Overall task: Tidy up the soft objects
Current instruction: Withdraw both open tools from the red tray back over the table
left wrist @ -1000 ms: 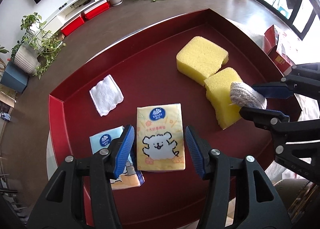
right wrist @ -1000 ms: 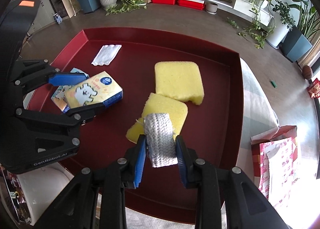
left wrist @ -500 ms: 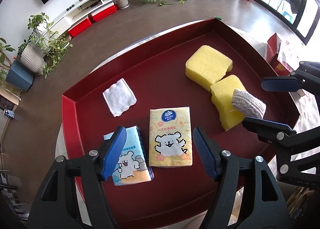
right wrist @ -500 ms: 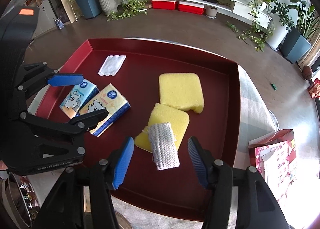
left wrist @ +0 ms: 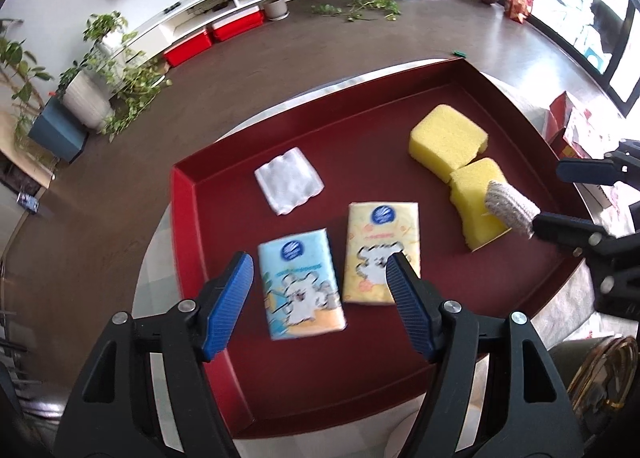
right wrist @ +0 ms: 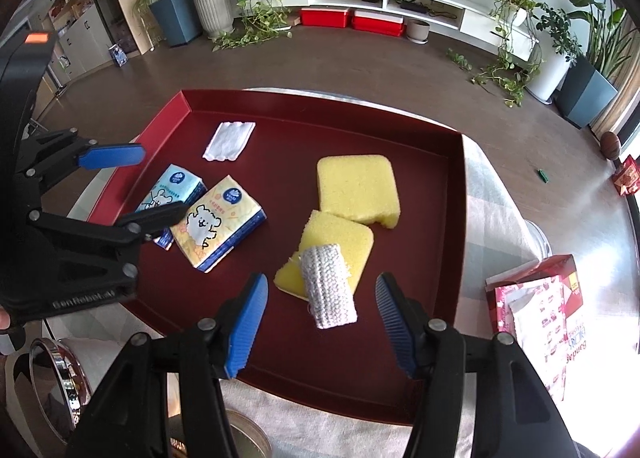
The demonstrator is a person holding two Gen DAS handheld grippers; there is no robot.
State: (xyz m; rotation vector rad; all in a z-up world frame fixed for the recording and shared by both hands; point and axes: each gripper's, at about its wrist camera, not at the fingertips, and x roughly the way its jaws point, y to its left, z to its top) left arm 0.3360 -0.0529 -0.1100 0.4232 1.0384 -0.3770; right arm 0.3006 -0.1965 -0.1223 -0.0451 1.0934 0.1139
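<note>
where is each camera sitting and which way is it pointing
Left wrist: on the left claw, angled down at the red tray and tissue packs; own open blue fingers show, and the right claw at the right edge.
Right wrist: on the right claw, angled down over the knitted roll; the left claw shows at left.
Shared: tray, yellow sponges, white cloth.
</note>
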